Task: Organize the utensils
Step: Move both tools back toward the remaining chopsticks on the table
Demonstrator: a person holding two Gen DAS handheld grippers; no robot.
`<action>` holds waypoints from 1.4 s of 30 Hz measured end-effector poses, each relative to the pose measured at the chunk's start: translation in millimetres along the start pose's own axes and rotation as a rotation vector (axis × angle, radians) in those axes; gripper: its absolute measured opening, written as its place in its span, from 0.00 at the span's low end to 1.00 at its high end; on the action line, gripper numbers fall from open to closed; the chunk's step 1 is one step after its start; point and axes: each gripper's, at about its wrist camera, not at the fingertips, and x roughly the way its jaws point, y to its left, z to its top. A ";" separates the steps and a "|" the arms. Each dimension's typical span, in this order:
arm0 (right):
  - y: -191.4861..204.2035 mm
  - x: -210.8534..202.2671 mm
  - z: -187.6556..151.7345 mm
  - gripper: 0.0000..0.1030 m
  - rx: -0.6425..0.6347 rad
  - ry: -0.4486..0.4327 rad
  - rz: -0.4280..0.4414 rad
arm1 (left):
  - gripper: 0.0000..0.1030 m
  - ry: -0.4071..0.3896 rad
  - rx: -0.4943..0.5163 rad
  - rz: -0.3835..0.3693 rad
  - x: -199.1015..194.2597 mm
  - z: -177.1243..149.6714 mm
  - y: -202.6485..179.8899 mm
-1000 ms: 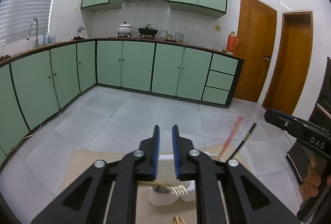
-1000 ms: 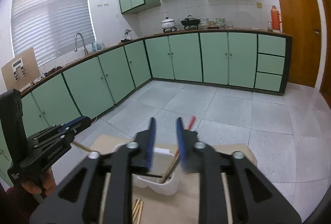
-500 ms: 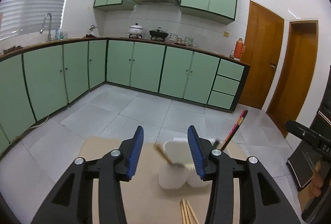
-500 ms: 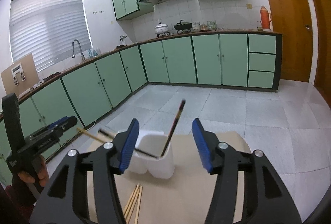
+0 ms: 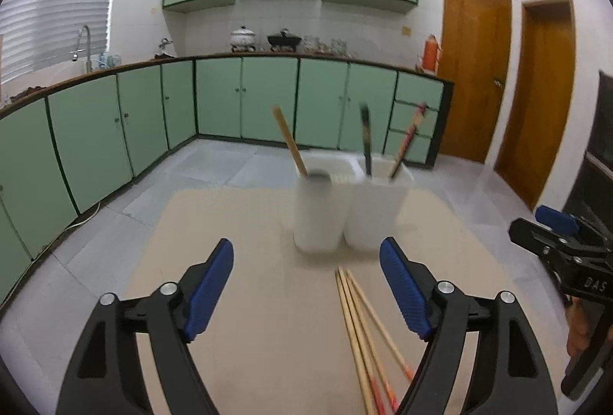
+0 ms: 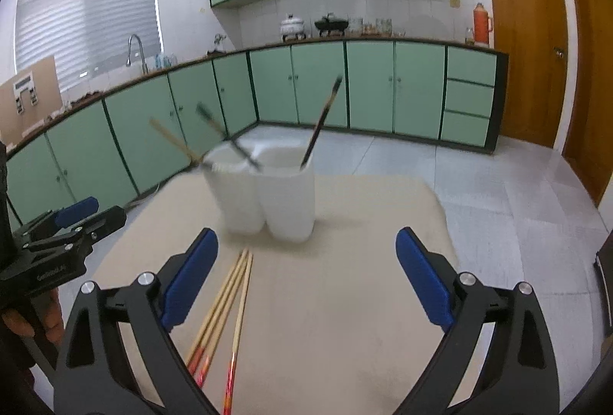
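Observation:
A white utensil holder (image 5: 345,212) (image 6: 268,196) with side-by-side cups stands at the far middle of the beige tabletop (image 5: 230,223) (image 6: 383,216). A wooden handle (image 5: 289,139), a black chopstick (image 5: 366,135) and a red chopstick (image 5: 408,139) lean out of it. Several loose chopsticks (image 5: 364,330) (image 6: 226,300) lie on the table in front of it. My left gripper (image 5: 306,244) hangs short of the holder, jaws opening, nothing between them. My right gripper (image 6: 306,233) is also back from the holder, jaws opening wide and empty, the loose chopsticks by its left finger.
The tabletop ends just behind the holder, with grey tiled floor beyond. Green cabinets (image 5: 245,101) line the far wall and two wooden doors (image 5: 475,70) stand at the right. A dark appliance (image 5: 597,166) stands at the right edge of the left wrist view.
Both grippers have drawn back from above the holder and sunk lower. Their jaws went from nearly shut to wide apart. More of the loose chopsticks now shows.

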 end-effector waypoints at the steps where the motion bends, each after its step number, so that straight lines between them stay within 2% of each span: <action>1: 1.5 0.3 -9.7 0.89 -0.002 0.017 -0.005 | 0.75 0.016 0.004 -0.005 -1.0 -8.9 -0.9; 5: 5.6 0.7 -39.3 0.89 0.020 0.072 -0.004 | 0.76 0.069 0.013 -0.002 -0.7 -36.2 -1.6; 11: 16.9 -0.7 -80.6 0.89 -0.012 0.141 -0.010 | 0.79 0.134 0.011 0.003 -0.1 -70.2 -4.1; 19: 34.5 -4.4 -113.8 0.89 -0.011 0.189 0.017 | 0.79 0.195 0.012 0.002 -5.0 -101.7 -6.6; 24: 44.8 -9.2 -126.7 0.88 -0.028 0.184 0.012 | 0.79 0.212 0.010 0.007 -9.5 -113.5 -3.9; 26: 45.9 -9.8 -127.1 0.80 -0.027 0.180 0.014 | 0.79 0.214 0.010 0.012 -11.9 -117.2 -2.3; 33: 54.4 -9.1 -137.2 0.72 -0.039 0.195 0.022 | 0.79 0.225 0.008 0.017 -19.5 -128.8 2.9; 42: 68.7 -4.0 -146.3 0.48 -0.079 0.230 0.039 | 0.79 0.214 0.003 0.015 -24.1 -130.1 4.7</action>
